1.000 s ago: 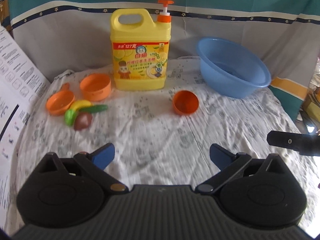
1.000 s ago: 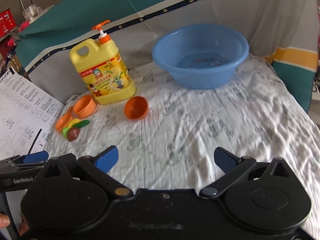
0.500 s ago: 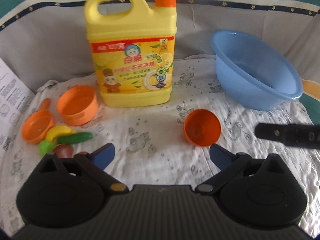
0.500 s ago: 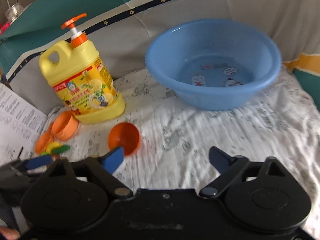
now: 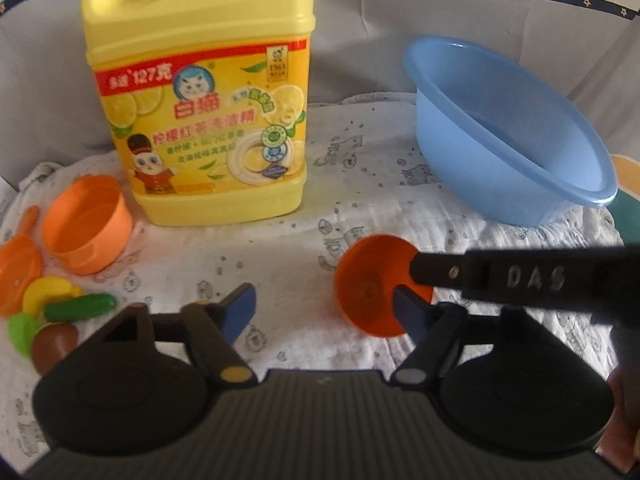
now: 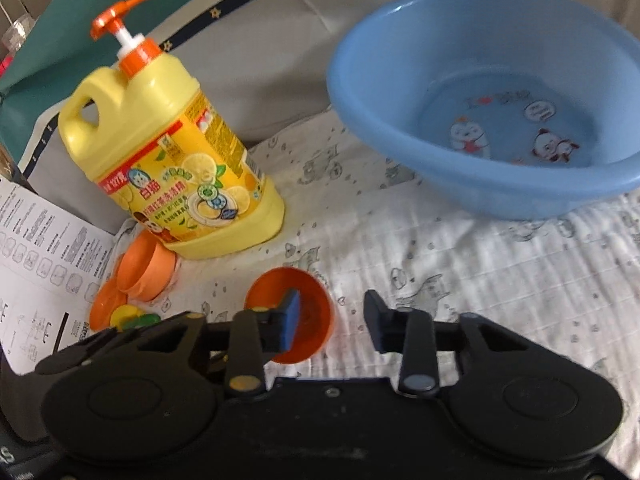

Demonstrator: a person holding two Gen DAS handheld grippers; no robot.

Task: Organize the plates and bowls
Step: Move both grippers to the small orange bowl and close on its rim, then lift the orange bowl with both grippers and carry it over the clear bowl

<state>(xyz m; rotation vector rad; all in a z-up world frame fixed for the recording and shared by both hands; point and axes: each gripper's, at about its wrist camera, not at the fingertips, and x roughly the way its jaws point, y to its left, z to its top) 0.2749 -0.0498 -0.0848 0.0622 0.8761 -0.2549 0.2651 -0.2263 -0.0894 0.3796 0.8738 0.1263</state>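
Observation:
A small dark-orange bowl (image 5: 368, 280) (image 6: 312, 312) lies tipped on its side on the printed cloth, mouth toward me. My right gripper (image 6: 332, 320) is closing around its right rim, left finger inside the mouth and right finger outside. A gap still shows beside the rim. My left gripper (image 5: 324, 310) is also closing. Its right finger overlaps the bowl's lower edge, and I cannot tell whether it touches. A paler orange bowl (image 5: 86, 224) (image 6: 146, 270) and a little orange pan (image 5: 18, 270) sit at the left.
A big yellow detergent jug (image 5: 200, 120) (image 6: 172, 168) stands at the back. A blue basin (image 5: 508, 140) (image 6: 492, 120) sits at the back right. Toy foods (image 5: 60, 304) lie by the pan. A printed sheet (image 6: 40, 260) leans at the left.
Both grippers have come forward and down to the dark-orange bowl. Both pairs of jaws have narrowed, the right far more, and its left finger is now inside the bowl's mouth.

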